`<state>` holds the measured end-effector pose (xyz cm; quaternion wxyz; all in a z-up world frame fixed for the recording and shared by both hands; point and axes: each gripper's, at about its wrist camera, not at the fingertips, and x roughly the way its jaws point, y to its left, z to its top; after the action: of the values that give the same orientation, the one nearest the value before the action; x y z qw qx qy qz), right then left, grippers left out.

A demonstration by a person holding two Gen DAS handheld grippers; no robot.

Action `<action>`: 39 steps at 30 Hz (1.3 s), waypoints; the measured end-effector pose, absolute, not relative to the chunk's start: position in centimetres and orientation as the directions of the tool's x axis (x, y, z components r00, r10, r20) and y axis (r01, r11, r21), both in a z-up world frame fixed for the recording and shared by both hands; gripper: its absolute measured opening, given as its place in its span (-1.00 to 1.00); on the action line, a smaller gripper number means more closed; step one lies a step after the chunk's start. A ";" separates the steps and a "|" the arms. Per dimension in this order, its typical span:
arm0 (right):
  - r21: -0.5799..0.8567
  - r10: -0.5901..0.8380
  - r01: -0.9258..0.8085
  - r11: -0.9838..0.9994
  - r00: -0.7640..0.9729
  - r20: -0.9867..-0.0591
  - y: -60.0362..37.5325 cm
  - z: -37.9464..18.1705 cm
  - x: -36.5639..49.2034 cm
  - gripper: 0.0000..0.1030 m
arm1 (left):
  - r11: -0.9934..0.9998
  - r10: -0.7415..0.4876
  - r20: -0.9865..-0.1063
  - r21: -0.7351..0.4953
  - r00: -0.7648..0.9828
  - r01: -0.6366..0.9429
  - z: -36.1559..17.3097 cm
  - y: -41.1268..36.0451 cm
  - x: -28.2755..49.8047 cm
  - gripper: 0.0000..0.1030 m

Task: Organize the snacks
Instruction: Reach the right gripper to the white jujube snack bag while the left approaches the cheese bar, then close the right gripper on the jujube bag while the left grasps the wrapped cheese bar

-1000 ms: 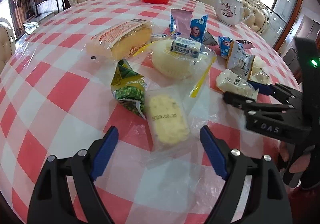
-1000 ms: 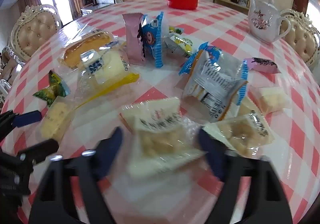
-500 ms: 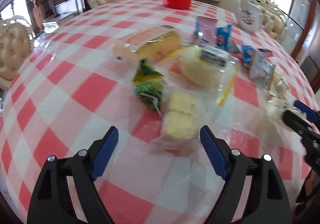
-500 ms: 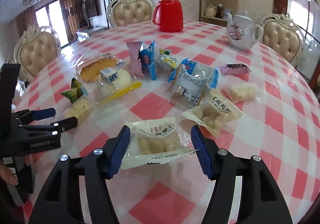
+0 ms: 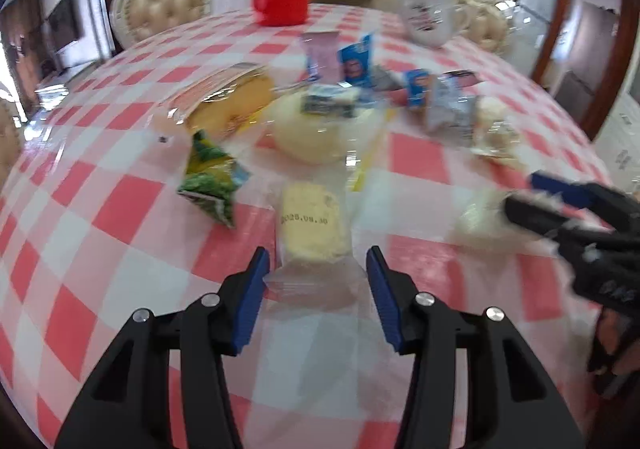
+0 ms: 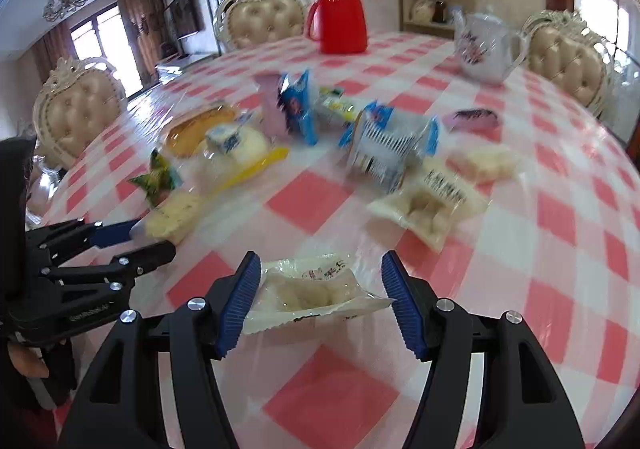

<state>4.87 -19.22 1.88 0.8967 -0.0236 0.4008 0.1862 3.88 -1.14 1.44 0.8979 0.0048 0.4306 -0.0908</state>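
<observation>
A yellow cake in a clear wrapper (image 5: 312, 221) lies on the checked table (image 5: 120, 209). My left gripper (image 5: 318, 269) straddles the wrapper's near clear end. Its jaws are closing and the blue pads stand at the wrapper's edges without squeezing it. In the right wrist view the cake (image 6: 172, 213) lies just past my left gripper (image 6: 154, 237). My right gripper (image 6: 320, 281) is shut on a white packet of round pale pieces (image 6: 312, 289), held near the table's front. In the left wrist view my right gripper (image 5: 520, 193) shows blurred at the right.
A loose pile of snacks fills the table's middle: a green packet (image 5: 210, 181), a long bread (image 5: 228, 101), a round bun (image 5: 316, 133) and blue packets (image 6: 298, 109). A red jug (image 6: 338, 13) and a white teapot (image 6: 486, 49) stand at the back. Padded chairs ring the table.
The left jaws have narrowed around the cake's wrapper end. The right gripper has drawn back from the pile with the white packet between its pads.
</observation>
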 end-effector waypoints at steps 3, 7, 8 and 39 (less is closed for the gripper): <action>0.134 0.348 -0.380 0.915 0.578 -0.738 -19.3 1.8 3.8 0.21 | 0.981 -0.166 -0.771 -0.067 0.615 0.181 1.4 -1.5 3.1 -0.03; 0.175 0.386 -0.397 0.901 0.550 -0.741 -19.9 1.3 2.5 0.23 | 0.982 -0.165 -0.772 -0.073 0.613 0.173 1.4 -1.4 3.1 -0.02; 0.178 0.383 -0.393 0.902 0.538 -0.751 -20.1 0.8 2.3 0.24 | 0.983 -0.164 -0.772 -0.071 0.615 0.172 1.4 -1.4 3.1 -0.02; 0.136 0.309 -0.311 0.941 0.614 -0.726 -17.7 1.2 -4.4 -0.15 | 0.950 -0.310 -0.711 -0.249 0.632 0.186 1.8 0.5 -1.8 0.00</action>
<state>-4.44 -17.74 1.19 0.8984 -0.0016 0.4039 0.1724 -1.77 0.45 1.84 0.9000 -0.0760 0.4064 -0.1379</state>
